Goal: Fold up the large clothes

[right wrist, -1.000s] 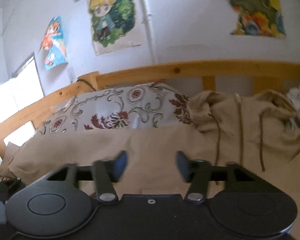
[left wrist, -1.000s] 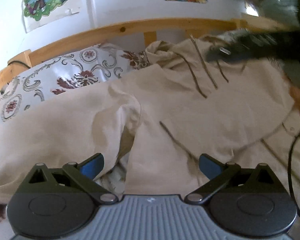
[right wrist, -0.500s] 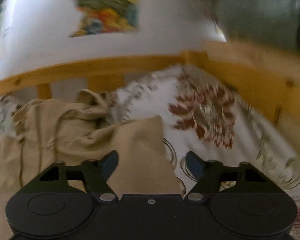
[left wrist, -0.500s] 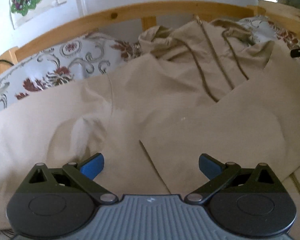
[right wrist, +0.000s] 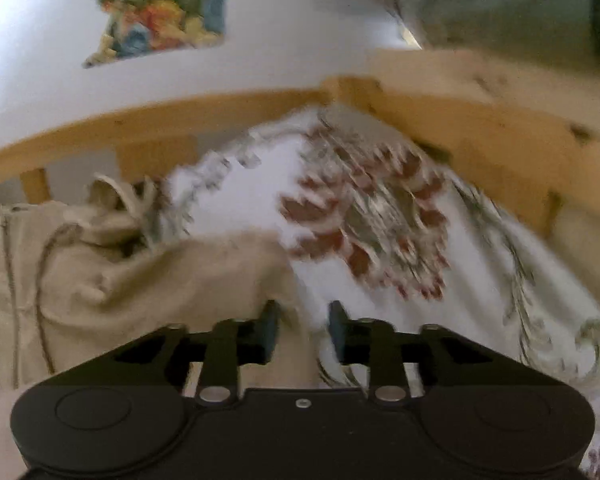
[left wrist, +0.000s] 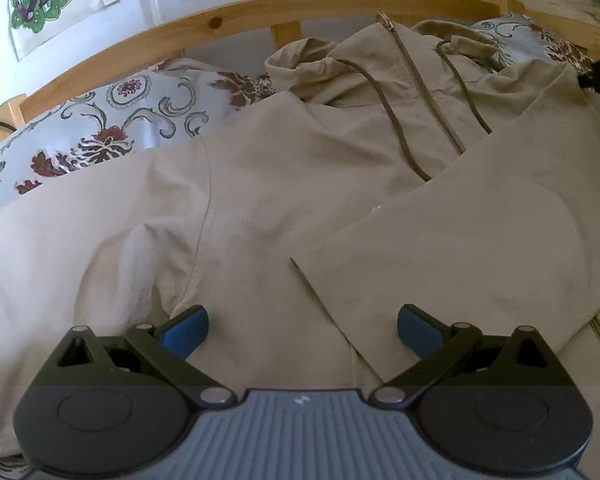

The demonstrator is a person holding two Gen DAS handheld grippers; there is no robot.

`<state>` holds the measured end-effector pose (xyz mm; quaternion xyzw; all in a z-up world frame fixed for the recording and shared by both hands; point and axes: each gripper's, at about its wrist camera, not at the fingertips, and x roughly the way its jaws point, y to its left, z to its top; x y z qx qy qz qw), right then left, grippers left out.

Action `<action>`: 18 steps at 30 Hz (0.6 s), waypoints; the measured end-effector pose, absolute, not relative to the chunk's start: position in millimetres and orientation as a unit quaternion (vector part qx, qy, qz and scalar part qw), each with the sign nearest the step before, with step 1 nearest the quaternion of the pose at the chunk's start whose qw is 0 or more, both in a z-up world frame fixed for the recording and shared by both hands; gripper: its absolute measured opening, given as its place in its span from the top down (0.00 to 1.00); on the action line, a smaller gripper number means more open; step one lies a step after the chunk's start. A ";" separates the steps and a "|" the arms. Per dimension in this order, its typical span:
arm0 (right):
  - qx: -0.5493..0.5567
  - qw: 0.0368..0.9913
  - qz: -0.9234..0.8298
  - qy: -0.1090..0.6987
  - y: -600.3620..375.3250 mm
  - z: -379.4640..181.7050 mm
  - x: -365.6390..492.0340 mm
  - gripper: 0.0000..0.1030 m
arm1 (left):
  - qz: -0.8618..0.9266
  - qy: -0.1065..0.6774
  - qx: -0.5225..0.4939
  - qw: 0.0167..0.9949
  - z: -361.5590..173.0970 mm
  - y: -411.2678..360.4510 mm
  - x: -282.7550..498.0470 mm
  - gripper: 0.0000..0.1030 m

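beige hooded jacket [left wrist: 284, 184] | right gripper [right wrist: 303, 330] closing over folded shoulder edge | left gripper [left wrist: 302, 330] wide apart, hovering above the front panel

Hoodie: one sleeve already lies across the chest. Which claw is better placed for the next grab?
Right, probably. The right claw has just been closing with the hoodie's edge between its fingers. The left claw hangs wide open over flat fabric beside the folded sleeve, with no edge between its fingers.

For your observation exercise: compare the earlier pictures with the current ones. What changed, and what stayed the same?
The right gripper swung from the pillow side to the jacket's right shoulder edge; its fingers have just been closing, with cloth between them. The right sleeve now lies folded across the front. The left gripper stays open.
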<state>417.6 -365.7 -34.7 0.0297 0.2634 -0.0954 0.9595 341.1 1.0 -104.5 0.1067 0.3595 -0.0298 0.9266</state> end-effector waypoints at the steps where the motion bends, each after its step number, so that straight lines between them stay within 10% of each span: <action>1: 0.018 0.961 -0.090 0.262 -362.2 -32.8 423.4 0.62 | -0.030 0.360 0.107 0.926 -104.0 1.2 341.4 0.01; 7: 0.044 0.942 -0.137 0.303 -367.5 -31.8 452.2 0.59 | -0.031 0.355 0.089 0.930 -84.4 17.1 322.4 0.01; 10: 0.054 0.951 -0.111 0.284 -349.8 -19.4 417.8 0.25 | -0.022 0.340 0.076 0.937 -69.1 32.7 300.5 0.01; 18: 0.030 0.964 -0.040 0.263 -280.3 -10.6 278.2 0.01 | 0.055 0.303 0.042 0.951 -35.7 86.5 225.4 0.01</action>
